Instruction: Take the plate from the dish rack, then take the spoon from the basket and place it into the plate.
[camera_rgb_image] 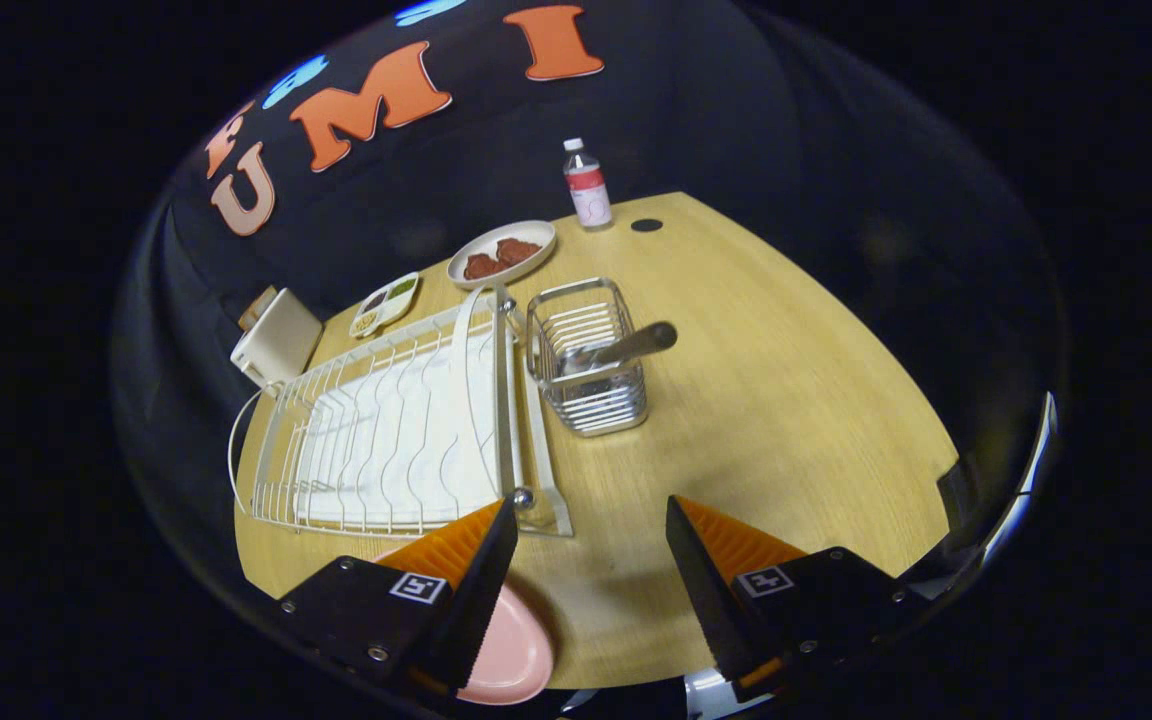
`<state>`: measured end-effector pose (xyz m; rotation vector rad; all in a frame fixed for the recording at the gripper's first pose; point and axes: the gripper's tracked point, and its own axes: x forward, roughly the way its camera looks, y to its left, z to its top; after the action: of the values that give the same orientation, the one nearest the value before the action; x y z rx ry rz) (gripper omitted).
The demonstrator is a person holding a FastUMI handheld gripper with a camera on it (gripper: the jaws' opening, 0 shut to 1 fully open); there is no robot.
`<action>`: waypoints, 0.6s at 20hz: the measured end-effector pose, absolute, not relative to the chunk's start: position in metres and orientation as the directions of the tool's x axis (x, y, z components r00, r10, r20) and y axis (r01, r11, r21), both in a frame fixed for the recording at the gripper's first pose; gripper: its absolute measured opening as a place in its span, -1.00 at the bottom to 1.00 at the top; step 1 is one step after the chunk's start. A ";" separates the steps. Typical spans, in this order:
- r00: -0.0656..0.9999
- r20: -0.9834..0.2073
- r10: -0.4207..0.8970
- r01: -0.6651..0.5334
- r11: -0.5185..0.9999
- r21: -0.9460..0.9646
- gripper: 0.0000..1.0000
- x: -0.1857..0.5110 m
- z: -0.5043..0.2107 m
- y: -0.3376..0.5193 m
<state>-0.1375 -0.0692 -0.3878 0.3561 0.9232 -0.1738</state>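
Spread gripper (591,520) hovers over table (786,400); pink plate (516,655) under left finger, spoon (626,345) in basket (591,375) at twelve o'clock.

Bottle (586,186), plate of food (501,254) (brown pieces), snack tray (385,303) on table (786,400).

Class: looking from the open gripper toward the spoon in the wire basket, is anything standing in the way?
Nothing visible does. The hand-held gripper is open above bare table, and the spoon leans in the wire basket straight beyond the fingers. The dish rack sits beside the basket.
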 end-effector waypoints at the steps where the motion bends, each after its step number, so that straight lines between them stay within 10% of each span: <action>1: 0.616 -0.787 0.000 0.299 0.925 0.235 0.78 -0.130 -0.385 -0.074; 12: 0.720 -0.692 -0.061 0.241 0.956 0.166 0.01 -0.061 -0.394 -0.103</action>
<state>-0.0610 -0.1033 -0.3935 0.2532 0.7508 -0.1691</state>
